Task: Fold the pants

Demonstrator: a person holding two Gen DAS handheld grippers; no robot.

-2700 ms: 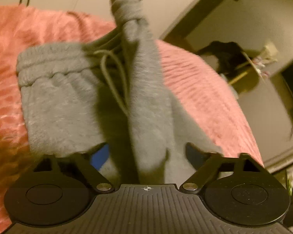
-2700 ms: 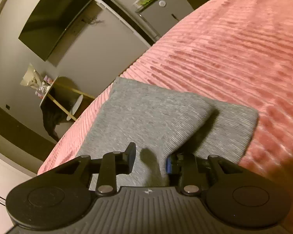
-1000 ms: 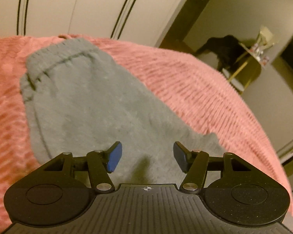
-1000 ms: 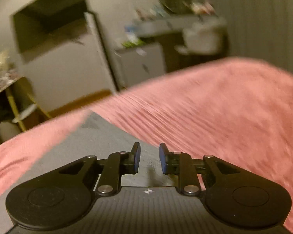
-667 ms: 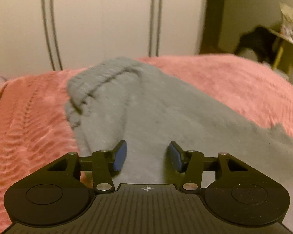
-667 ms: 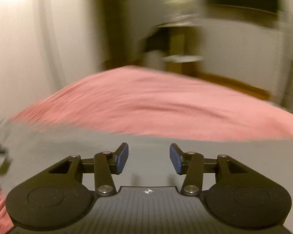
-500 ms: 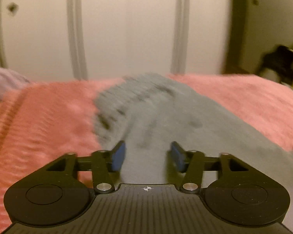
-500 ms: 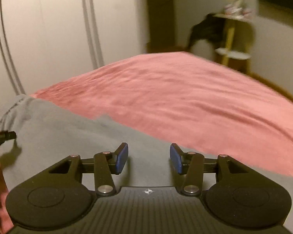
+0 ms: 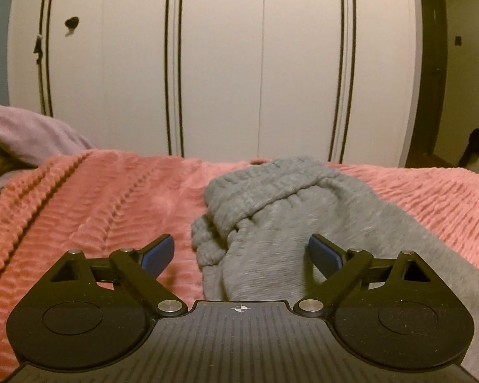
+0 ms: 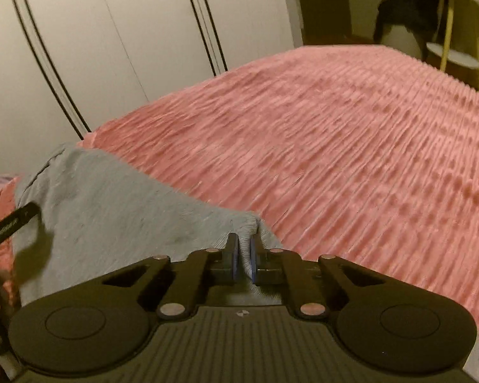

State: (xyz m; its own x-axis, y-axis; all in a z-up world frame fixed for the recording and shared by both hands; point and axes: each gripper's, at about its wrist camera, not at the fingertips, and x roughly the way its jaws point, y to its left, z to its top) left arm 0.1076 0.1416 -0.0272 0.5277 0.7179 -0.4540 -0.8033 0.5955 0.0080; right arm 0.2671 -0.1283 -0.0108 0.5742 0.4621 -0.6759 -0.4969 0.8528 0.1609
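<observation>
On the pink ribbed bedspread [image 10: 351, 134] lay the grey sweatpants [image 9: 271, 223], folded flat, their gathered elastic waistband [image 9: 265, 188] bunched up at the end nearer the white wardrobe doors [image 9: 220, 63]. From where the left gripper [image 9: 242, 252] looked on, its jaws had just been opening and stood spread wide, one blue pad over the pink cover and the other over grey cloth, with the waistband end of the pants lying between and ahead of them; neither pad pressed on the fabric. The right gripper [image 10: 243, 257] had just snapped closed and pinched a raised corner of the sweatpants [image 10: 111, 210], a thin ridge of grey fabric standing up between its two pads at the pants' edge where the pink cover began. At the left rim of the right view a dark finger of the other gripper [image 10: 12, 223] hovered over the grey cloth, casting a shadow on it. A lilac pillow [image 9: 25, 134] sat at the head of the bed, and a small yellow-legged side table [image 10: 453, 54] stood beyond the far corner.
</observation>
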